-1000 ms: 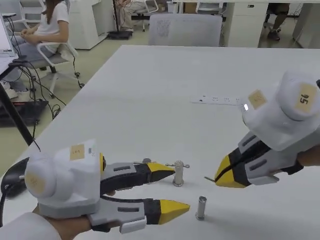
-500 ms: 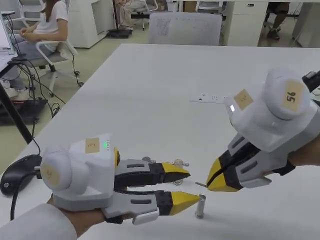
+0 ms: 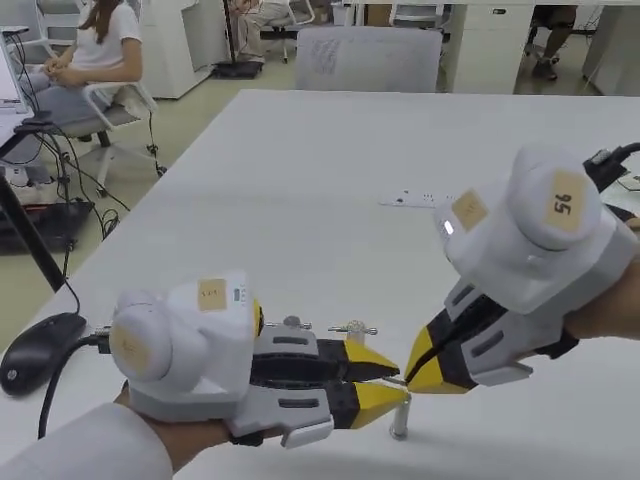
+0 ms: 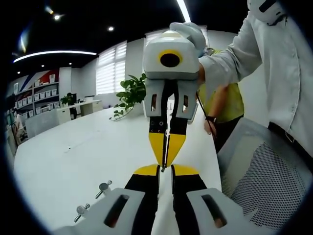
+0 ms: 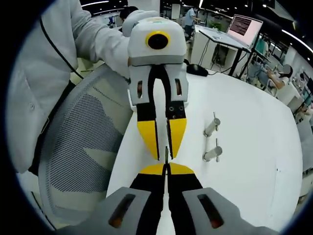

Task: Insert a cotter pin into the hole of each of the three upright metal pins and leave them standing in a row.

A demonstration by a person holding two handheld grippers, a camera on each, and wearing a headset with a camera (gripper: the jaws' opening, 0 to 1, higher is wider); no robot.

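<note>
Step in hand: fitting the last cotter pin, judging by the two finished pins, which already carry theirs through the head.
Right tool: pressed together on a cotter pin, which juts out as a thin sliver past the yellow tips.
Left tool: jaws parted by a narrow gap with nothing seen between them. It points tip to tip at the right tool, almost touching it.
Third pin: upright on the table, bare, just below the two sets of tips. Its top is hidden behind the left tool's lower jaw, so the hole cannot be made out.
Finished pins: side by side behind the left tool, near the third pin.
Next move: probably steadying the third pin with the left tool, then lining the sliver up with the cross hole and pushing it straight through. A small tilt would likely miss the hole or tip the pin.
Table: wide, white and matte. It carries a power strip further back and a mouse at the left edge.
Room: open office with a seated person at the far left and a chair beyond the table.
</note>
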